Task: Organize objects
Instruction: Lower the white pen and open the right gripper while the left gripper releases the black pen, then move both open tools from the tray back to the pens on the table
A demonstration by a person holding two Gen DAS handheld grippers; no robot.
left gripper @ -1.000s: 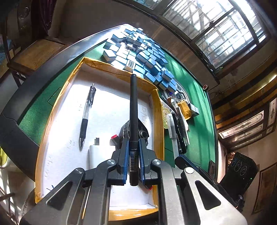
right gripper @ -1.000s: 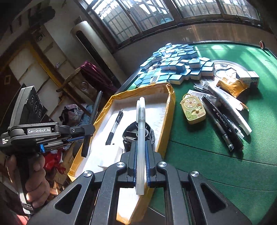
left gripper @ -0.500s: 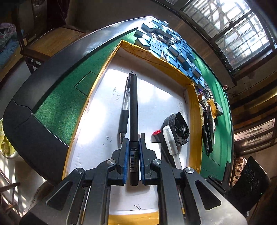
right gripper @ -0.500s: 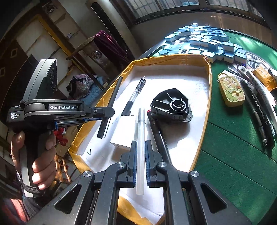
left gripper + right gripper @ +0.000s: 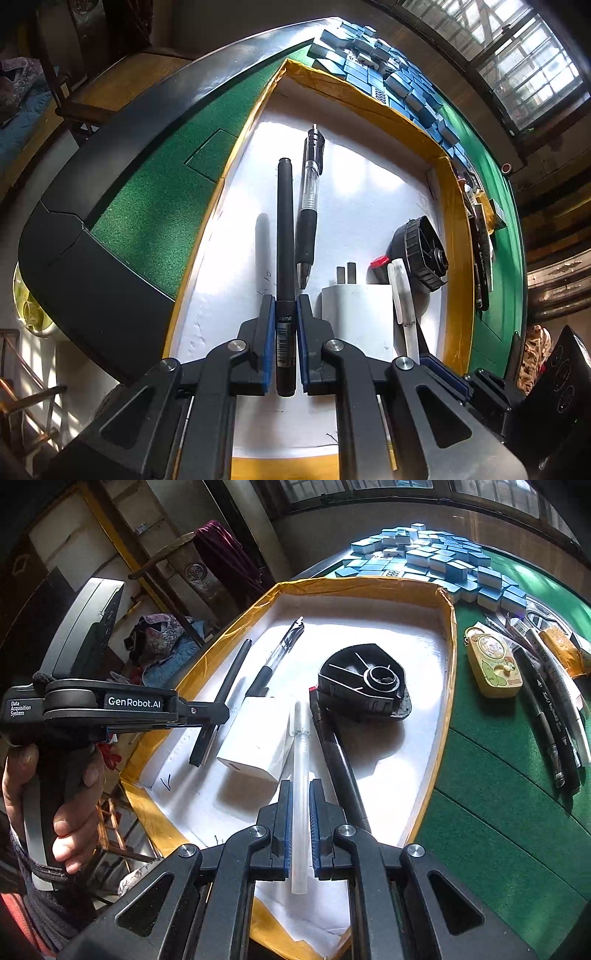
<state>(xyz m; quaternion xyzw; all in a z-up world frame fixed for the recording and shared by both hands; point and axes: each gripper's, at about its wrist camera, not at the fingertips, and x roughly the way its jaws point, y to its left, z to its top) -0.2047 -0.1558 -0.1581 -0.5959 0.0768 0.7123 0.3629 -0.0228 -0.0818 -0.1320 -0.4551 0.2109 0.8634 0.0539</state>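
My left gripper [image 5: 285, 306] is shut on a black pen [image 5: 285, 236], held over the white floor of a yellow-rimmed box [image 5: 448, 221], just left of a clear click pen [image 5: 308, 206] lying there. My right gripper [image 5: 299, 794] is shut on a frosted white pen [image 5: 300, 775], low over the same box [image 5: 448, 686], between a white charger plug [image 5: 258, 746] and a long black marker [image 5: 340, 771]. The left gripper [image 5: 212, 716] with its black pen [image 5: 231, 679] shows in the right wrist view, held by a hand [image 5: 70, 801]. The frosted pen [image 5: 402, 295] also shows in the left wrist view.
A black ribbed spool [image 5: 364, 686] lies in the box. On the green felt table [image 5: 498, 812] lie a yellow tin [image 5: 493, 664], several pens [image 5: 550, 716] and a heap of blue mahjong tiles [image 5: 436, 561]. The table's black rim [image 5: 110, 288] runs left of the box.
Both grippers have come down lower over the box, each with its pen. The black pen now lies left of the clear click pen; the frosted pen hangs beside the charger plug.
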